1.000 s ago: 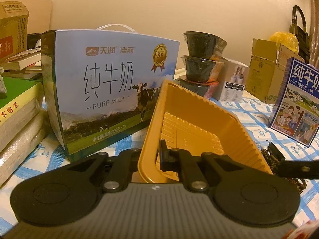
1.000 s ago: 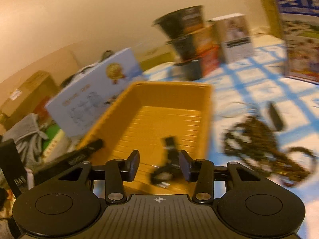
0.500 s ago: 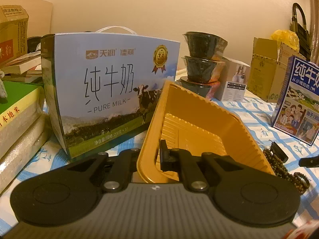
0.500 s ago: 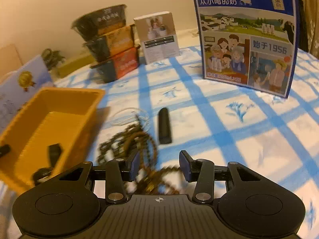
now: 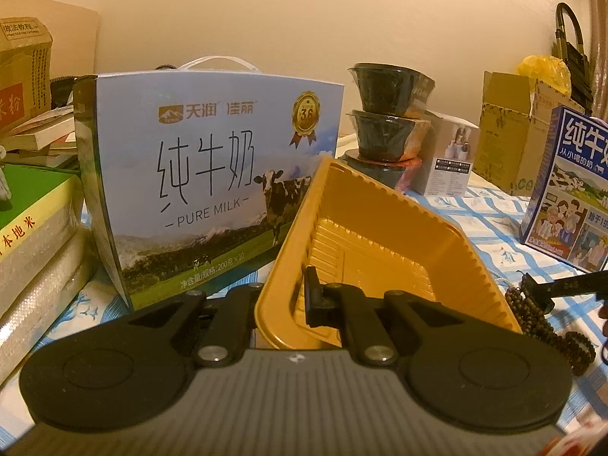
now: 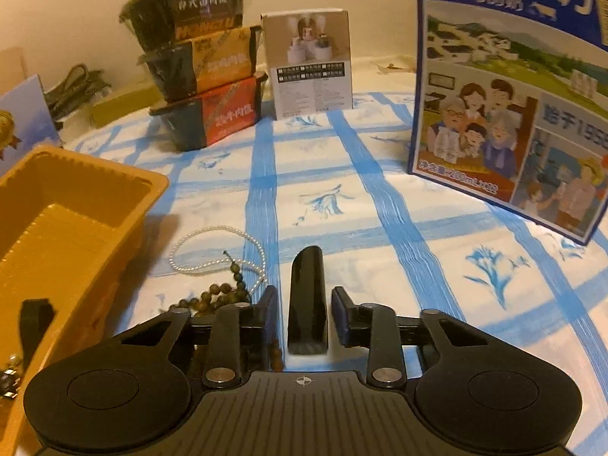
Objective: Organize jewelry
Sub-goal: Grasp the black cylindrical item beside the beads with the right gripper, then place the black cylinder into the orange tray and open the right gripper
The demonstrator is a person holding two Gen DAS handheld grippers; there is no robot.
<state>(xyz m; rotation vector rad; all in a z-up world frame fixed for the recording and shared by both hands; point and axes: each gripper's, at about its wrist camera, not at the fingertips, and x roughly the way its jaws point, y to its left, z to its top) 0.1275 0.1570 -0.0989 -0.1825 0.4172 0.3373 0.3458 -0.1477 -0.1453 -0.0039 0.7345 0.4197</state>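
Partly hidden, the left gripper (image 5: 279,296) has its left finger behind the wall of the yellow tray (image 5: 383,235); only the right finger (image 5: 313,294) shows, inside the tray, so the fingers are clamped shut on the tray's near rim, which stands tilted up. The tray's near-left corner is cut off by the gripper body, and what lies at its bottom is hard to make out from that view.

The right gripper (image 6: 304,313) has its two fingers either side of a black bar (image 6: 307,300) lying on the checked tabletop (image 6: 380,205). The fingers are closing, with a narrow gap visible on each side of the bar, so they do not yet press on it. The bar's long axis runs straight ahead between the fingers, its rounded end pointing away and its square end nearest the gripper.

Left of the left finger lies one brown bead strand (image 6: 216,296), partly covered by the finger, and beyond it one white pearl strand (image 6: 212,245) in a loop. Further left, inside the tray, one black piece (image 6: 34,323) stands against the wall, and something small and shiny at the frame edge is too cut off to name.
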